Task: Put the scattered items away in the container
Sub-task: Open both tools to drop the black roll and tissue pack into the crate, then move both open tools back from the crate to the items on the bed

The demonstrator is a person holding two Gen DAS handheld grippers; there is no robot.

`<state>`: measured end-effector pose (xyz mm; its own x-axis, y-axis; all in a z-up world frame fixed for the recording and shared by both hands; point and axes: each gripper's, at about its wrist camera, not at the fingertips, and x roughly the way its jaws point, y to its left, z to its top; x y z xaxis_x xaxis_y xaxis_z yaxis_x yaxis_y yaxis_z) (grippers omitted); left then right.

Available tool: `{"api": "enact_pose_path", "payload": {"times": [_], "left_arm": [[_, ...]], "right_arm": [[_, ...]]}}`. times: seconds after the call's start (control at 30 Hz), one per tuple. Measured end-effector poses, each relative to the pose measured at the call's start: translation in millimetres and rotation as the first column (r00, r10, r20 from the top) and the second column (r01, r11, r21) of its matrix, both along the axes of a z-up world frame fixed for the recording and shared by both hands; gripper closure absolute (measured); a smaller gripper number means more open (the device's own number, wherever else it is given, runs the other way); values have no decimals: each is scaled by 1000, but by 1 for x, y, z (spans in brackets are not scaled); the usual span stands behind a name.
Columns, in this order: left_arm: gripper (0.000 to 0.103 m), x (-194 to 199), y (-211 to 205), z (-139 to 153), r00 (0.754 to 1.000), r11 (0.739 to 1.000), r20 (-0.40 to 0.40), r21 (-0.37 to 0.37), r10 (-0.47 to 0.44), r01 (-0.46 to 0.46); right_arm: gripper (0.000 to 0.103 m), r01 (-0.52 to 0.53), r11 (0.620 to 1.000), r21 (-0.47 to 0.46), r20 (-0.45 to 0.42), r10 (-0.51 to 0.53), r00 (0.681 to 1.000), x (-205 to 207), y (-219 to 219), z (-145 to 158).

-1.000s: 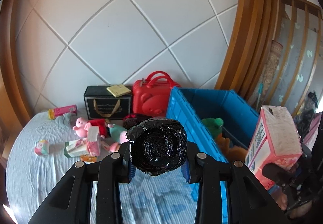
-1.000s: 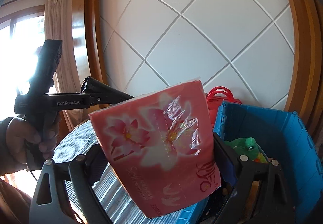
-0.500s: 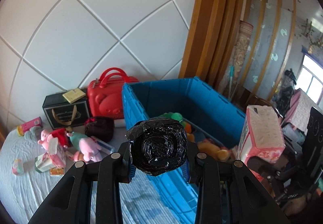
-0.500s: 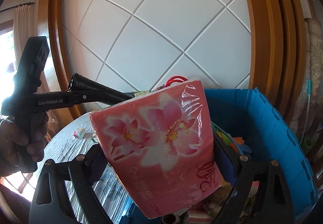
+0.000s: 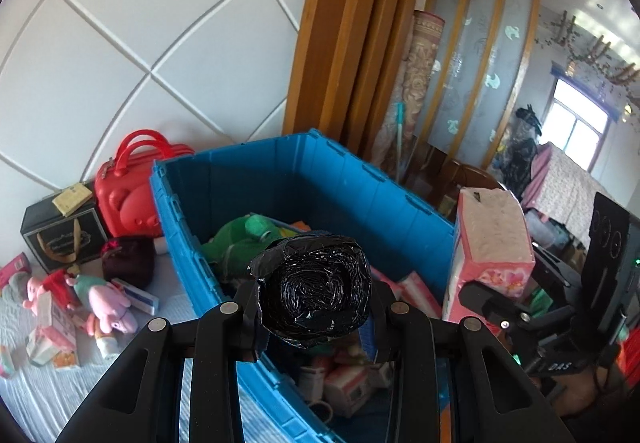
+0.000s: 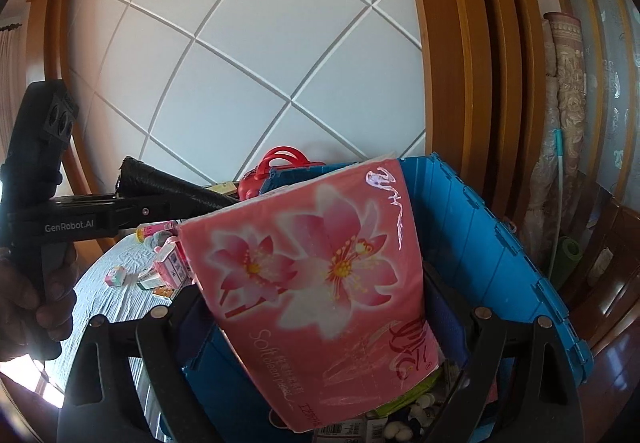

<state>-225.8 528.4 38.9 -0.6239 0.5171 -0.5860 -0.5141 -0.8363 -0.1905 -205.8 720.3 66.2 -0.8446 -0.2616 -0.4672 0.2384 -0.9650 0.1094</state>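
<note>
My left gripper (image 5: 316, 319) is shut on a black roll of plastic bags (image 5: 314, 289), held above the near rim of the blue crate (image 5: 304, 179). My right gripper (image 6: 320, 319) is shut on a pink flowered pack of tissue paper (image 6: 320, 267), hanging over the crate (image 6: 480, 227). In the left wrist view the same pack (image 5: 492, 251) stands to the right, over the crate's right side. Inside the crate lie a green plush (image 5: 240, 239) and several boxes. In the right wrist view the black roll (image 6: 168, 185) sticks out to the left.
On the white cloth left of the crate lie pink plush pigs (image 5: 108, 303), small boxes (image 5: 52, 339) and a dark pouch (image 5: 128, 259). A red case (image 5: 132, 191) and a black box (image 5: 60, 239) stand by the wall. A hand (image 6: 28, 295) holds the left tool.
Both grippers have swung right from over the cloth to above the crate, each keeping its item. The crate's inside now fills both views.
</note>
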Motion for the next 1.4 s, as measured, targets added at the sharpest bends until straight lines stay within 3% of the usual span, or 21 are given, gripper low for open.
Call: {"api": "enact_pose_path", "payload": {"times": [0.27, 0.4, 0.43, 0.47, 0.53, 0.93, 1.2, 1.4], "left_arm": [[69, 8, 29, 1, 997, 997, 6, 6, -73, 72], [69, 8, 37, 0, 996, 996, 20, 19, -89, 88], [61, 7, 39, -1, 995, 995, 29, 21, -98, 98], [39, 7, 43, -2, 993, 994, 39, 20, -111, 111], [21, 9, 44, 0, 994, 994, 22, 33, -109, 108], [21, 0, 11, -7, 999, 999, 44, 36, -26, 24], [21, 9, -41, -11, 995, 995, 31, 24, 91, -92], [21, 20, -94, -17, 980, 979, 37, 45, 197, -198]], "right_arm": [[12, 75, 997, 5, 10, -75, 997, -6, 19, 1], [7, 136, 991, 19, -12, -135, 991, -8, 27, 4], [5, 152, 988, 24, -18, -151, 988, -8, 29, 4], [1, 168, 985, 33, -17, -167, 986, -10, 31, 4], [0, 185, 982, 38, -20, -184, 983, -12, 35, 4], [0, 183, 983, 7, 4, -183, 983, -14, 37, -1], [0, 78, 997, -2, -17, -78, 997, -25, -7, 4], [0, -18, 999, 28, -21, 19, 1000, -36, -51, 7]]}}
